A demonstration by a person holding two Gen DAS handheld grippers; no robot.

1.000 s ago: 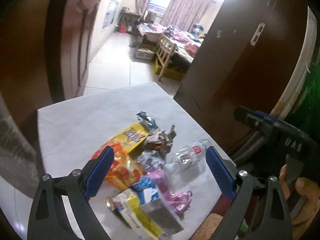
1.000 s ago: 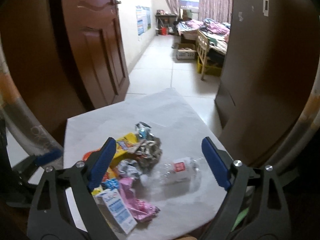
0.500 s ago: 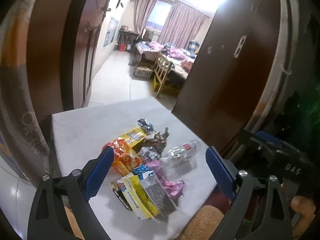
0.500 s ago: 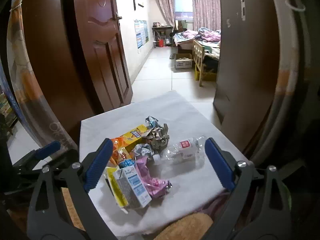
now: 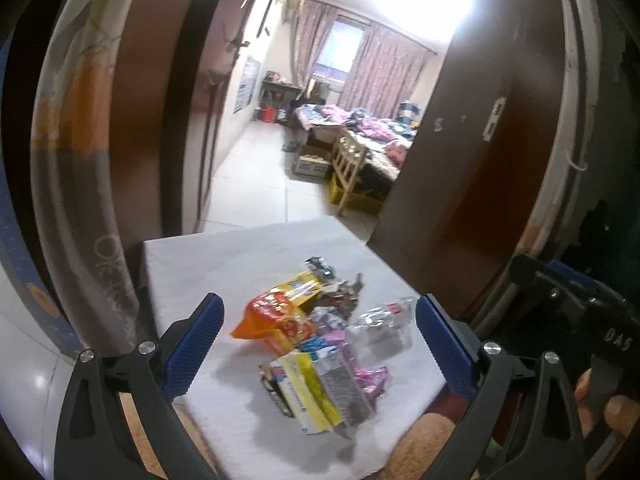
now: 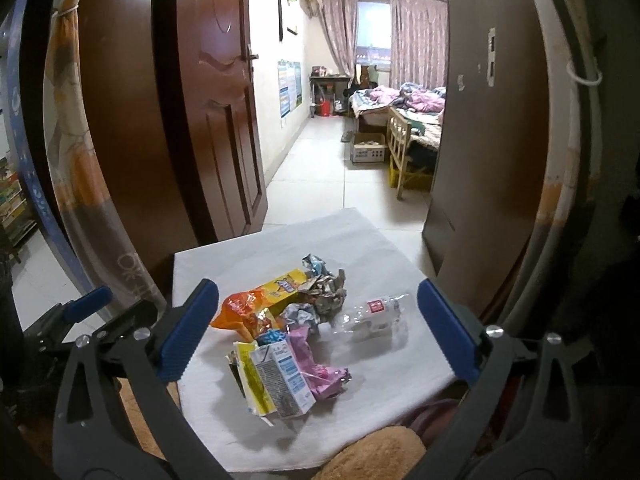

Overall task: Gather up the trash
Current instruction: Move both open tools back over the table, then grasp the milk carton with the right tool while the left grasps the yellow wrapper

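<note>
A white cloth (image 6: 280, 248) covers a small table, and the trash sits in one heap near its front edge. Both grippers hang above that edge, touching nothing. The left gripper (image 5: 318, 344) has its jaws spread wide and empty; the right gripper (image 6: 318, 330) has just been opening and also stands wide with nothing between its pads. In the heap a clear bottle (image 6: 374, 314) lies on its side at the right, an orange bag (image 6: 244, 312) at the left, a carton (image 6: 282, 378) nearest, a pink wrapper (image 6: 312, 364) beside it, and crumpled foil (image 6: 326, 286) at the back.
</note>
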